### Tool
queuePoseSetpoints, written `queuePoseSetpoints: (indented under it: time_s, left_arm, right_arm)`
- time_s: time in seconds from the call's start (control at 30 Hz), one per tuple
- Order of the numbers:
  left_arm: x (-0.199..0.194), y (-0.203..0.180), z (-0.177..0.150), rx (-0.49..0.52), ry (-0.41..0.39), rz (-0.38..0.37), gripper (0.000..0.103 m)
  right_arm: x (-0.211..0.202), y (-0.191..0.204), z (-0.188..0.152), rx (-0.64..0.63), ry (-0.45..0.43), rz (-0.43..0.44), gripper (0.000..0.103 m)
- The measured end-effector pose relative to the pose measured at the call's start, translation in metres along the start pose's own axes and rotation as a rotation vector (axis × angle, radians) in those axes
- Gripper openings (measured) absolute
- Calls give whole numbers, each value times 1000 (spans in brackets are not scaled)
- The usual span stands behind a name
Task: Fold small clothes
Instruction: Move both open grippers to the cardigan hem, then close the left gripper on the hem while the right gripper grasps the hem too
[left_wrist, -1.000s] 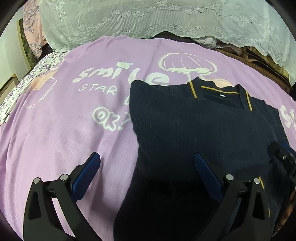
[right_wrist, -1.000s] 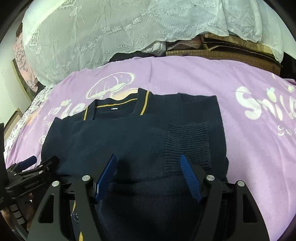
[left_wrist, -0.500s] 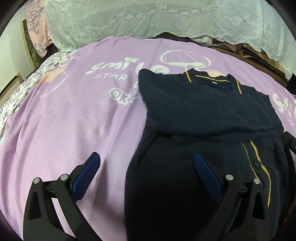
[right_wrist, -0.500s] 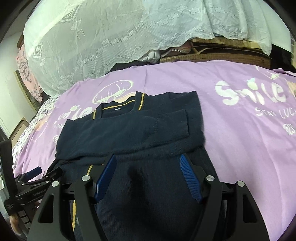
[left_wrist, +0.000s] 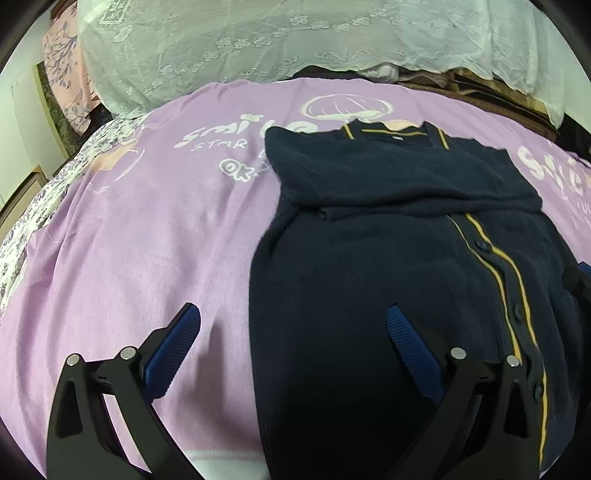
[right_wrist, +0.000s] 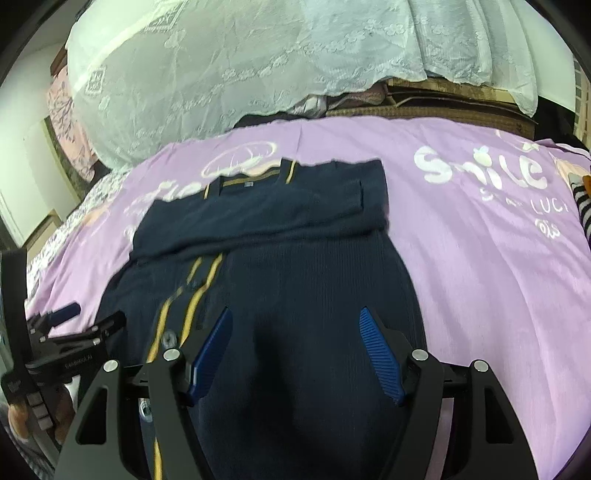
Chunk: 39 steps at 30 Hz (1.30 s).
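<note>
Lying flat on the purple sheet (left_wrist: 122, 240), the navy cardigan (left_wrist: 369, 295) was seen with sleeves folded across its chest; left gripper (left_wrist: 291, 332) and right gripper (right_wrist: 295, 339) were held wide apart above it, gripping nothing.

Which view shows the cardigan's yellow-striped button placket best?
The left wrist view: the button placket runs sharp, with several buttons visible down the cardigan. In the right wrist view, the placket is motion-blurred and partly hidden behind the right gripper.
</note>
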<state>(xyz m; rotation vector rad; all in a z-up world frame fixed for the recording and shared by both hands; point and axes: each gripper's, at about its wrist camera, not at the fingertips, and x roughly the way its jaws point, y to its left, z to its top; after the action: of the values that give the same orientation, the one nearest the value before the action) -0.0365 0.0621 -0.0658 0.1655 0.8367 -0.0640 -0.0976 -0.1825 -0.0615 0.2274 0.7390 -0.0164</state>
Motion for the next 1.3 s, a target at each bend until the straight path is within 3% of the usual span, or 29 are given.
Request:
queuePoseSetpoints:
  time_s: [0.1, 0.63, 0.93, 1.13, 1.3]
  left_arm:
    - [-1, -3, -3, 13, 1, 5, 98]
    - [-11, -6, -17, 30, 15, -34, 98]
    - [-25, -3, -34, 30, 33, -146, 98]
    - [-26, 10, -49, -24, 103, -298, 98]
    - [-29, 12, -55, -30, 116, -344, 98]
  right_arm:
    - [5, -5, -12, 9, 42, 1, 72]
    - [-17, -14, -30, -2, 37, 24, 74]
    - [-38, -27, -41, 13, 13, 45, 74]
    - [-58, -35, -46, 15, -36, 36, 77]
    - [-58, -53, -52, 73, -13, 42, 78]
